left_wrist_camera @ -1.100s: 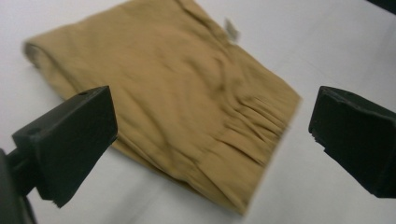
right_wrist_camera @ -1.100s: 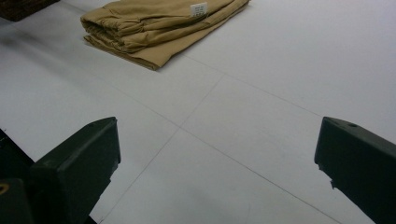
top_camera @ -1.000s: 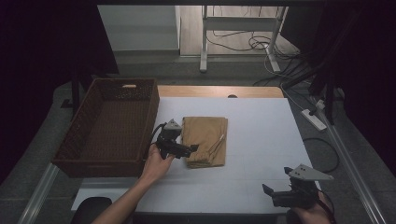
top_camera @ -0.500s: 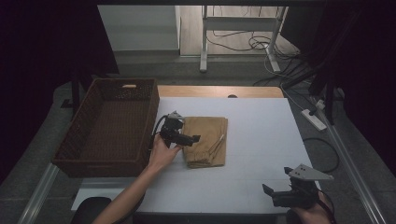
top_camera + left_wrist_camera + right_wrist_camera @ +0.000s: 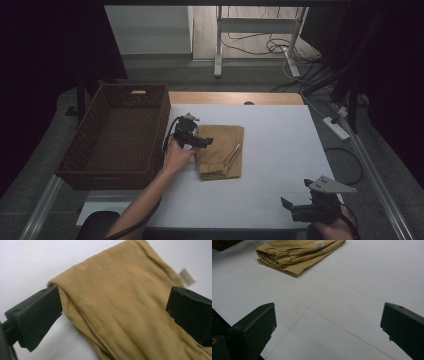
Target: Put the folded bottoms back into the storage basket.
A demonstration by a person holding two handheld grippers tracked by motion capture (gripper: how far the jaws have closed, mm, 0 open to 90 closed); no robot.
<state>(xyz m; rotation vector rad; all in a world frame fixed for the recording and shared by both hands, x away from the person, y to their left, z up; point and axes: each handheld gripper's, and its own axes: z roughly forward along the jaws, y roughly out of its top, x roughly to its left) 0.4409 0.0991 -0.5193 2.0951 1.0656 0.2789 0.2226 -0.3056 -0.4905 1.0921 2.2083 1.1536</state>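
The folded tan cloth garment point(image 5: 221, 151) lies flat on the white surface point(image 5: 280, 150), just beside the right wall of the dark brown woven wicker basket point(image 5: 117, 132). The left gripper point(image 5: 200, 142), held in the person's left hand point(image 5: 176, 154), sits over the garment's left edge with its tips pointing across the fabric. In the left gripper view, its black fingers point(image 5: 37, 315) are spread wide: the tan garment point(image 5: 125, 307) fills the gap between them, its folded corner lies just beside the left finger, and the other finger stands over the fabric at the far side, with a small white label point(image 5: 187, 277) on the cloth just beyond it. Whether either finger touches the cloth cannot be told. The right gripper point(image 5: 292, 210) rests at the near right corner of the surface, well apart from the garment, with its grey three-cornered plate point(image 5: 330, 185) on top and the person's right hand point(image 5: 334, 231) behind it. In the right gripper view, its black fingers point(image 5: 252, 327) are likewise spread wide, with bare white surface point(image 5: 332, 315) between them; the folded garment point(image 5: 297, 253) lies well ahead of the fingers and toward the left one, its stacked folded edges facing the fingers and a white label point(image 5: 318, 244) on its top layer.
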